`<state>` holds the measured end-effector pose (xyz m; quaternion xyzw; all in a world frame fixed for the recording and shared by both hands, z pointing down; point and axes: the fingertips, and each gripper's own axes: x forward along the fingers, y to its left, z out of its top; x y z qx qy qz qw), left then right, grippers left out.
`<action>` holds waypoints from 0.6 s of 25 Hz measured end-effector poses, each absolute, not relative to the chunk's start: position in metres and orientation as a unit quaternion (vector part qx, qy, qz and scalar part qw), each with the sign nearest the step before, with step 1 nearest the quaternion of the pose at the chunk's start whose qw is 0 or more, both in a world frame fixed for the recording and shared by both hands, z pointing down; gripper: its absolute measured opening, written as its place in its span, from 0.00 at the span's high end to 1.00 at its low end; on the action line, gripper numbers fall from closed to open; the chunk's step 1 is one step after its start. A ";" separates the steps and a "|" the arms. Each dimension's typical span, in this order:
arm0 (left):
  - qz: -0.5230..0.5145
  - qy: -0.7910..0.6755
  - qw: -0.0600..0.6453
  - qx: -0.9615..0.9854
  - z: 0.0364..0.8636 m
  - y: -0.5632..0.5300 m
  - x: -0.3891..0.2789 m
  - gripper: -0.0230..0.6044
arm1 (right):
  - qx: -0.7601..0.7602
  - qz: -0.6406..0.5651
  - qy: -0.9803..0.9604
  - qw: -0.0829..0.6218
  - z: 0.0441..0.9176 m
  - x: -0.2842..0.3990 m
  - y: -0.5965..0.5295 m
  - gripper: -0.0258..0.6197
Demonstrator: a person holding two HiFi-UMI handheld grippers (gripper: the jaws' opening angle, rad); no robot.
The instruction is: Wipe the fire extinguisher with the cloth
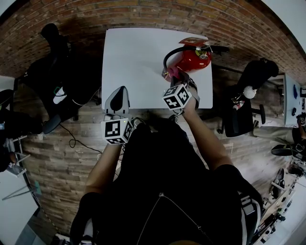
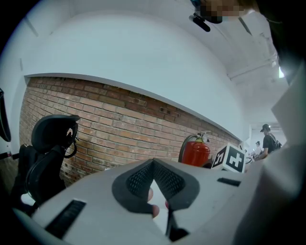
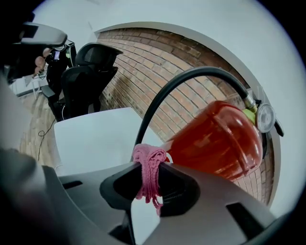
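**Pink cloth brought to the foot of the fire extinguisher**

The room has a brick wall (image 1: 143, 14) and a wooden floor (image 1: 62, 158). A white table (image 1: 134, 52) stands against this wall, with black office chairs (image 1: 50, 81) at its sides. The table top carries only the red fire extinguisher (image 1: 195, 57), which stands upright near the far right corner. This place probably leaves free space around the cylinder for the wiping.

Its black hose (image 3: 191, 79) bends in an arc from the valve down toward the table, and the pressure gauge (image 3: 264, 118) sits at the top.

The right gripper (image 3: 150, 166) reaches over the table to the low part of the red body. It pinches a pink knitted cloth (image 3: 149, 155) as a folded bunch. The bunch stands out past the jaw tips, so I think the cloth, and not the hard plastic, is meant to meet the surface. The cloth is just beside the cylinder and may touch it; I cannot tell for sure.

The left gripper (image 1: 117, 95) rests at the near edge of the table, well apart from the extinguisher. Its jaw tips are pressed together and hold nothing. It seems to wait and does not steady the cylinder, so a strong rub could tip it.

I judge that the wiping is at its beginning or at a low stroke.
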<state>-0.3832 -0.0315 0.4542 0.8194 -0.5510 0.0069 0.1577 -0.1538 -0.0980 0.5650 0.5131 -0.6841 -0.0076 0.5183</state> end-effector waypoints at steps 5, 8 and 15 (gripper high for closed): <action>0.005 -0.550 0.155 0.820 0.451 -0.033 -0.386 0.95 | 0.521 -0.021 -0.686 0.508 0.543 -0.156 -0.100 0.80; 0.002 -0.548 0.151 0.822 0.447 -0.032 -0.385 0.95 | 0.529 -0.032 -0.688 0.496 0.524 -0.158 -0.100 0.80; -0.004 -0.542 0.143 0.828 0.439 -0.035 -0.381 0.95 | 0.549 -0.063 -0.691 0.467 0.476 -0.161 -0.103 0.80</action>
